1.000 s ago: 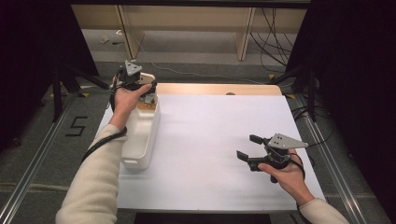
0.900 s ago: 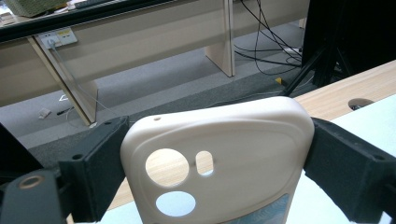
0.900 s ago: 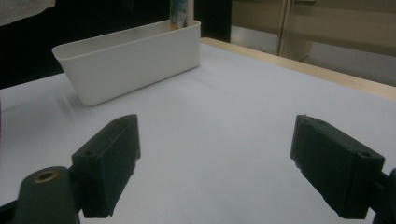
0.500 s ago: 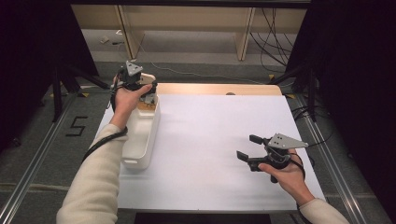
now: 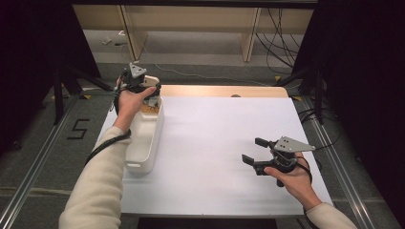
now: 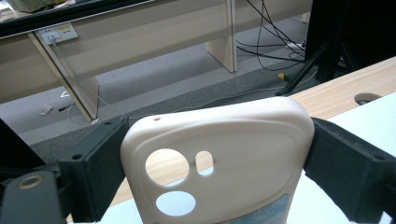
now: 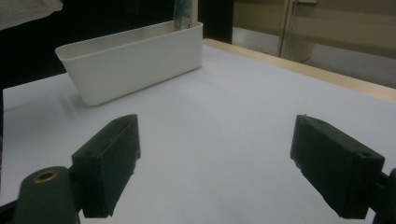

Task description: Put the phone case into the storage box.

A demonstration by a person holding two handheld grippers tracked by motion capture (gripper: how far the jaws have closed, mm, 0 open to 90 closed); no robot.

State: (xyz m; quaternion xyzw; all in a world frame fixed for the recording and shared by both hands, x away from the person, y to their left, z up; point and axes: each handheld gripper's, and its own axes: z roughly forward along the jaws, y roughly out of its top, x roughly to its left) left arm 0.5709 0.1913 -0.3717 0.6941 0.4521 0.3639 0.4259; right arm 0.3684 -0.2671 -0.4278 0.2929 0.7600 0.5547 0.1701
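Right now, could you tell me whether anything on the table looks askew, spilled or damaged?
Nothing stands out. The left claw grips a beige phone case squarely over the far end of the white bin, which sits upright. The right claw hangs open over the white mat.

In the left gripper view, the phone case [image 6: 224,158] is cut off by the bottom edge, its printed label unreadable. In the high view, the left hand [image 5: 131,98] hides the bin's [image 5: 143,143] far end.
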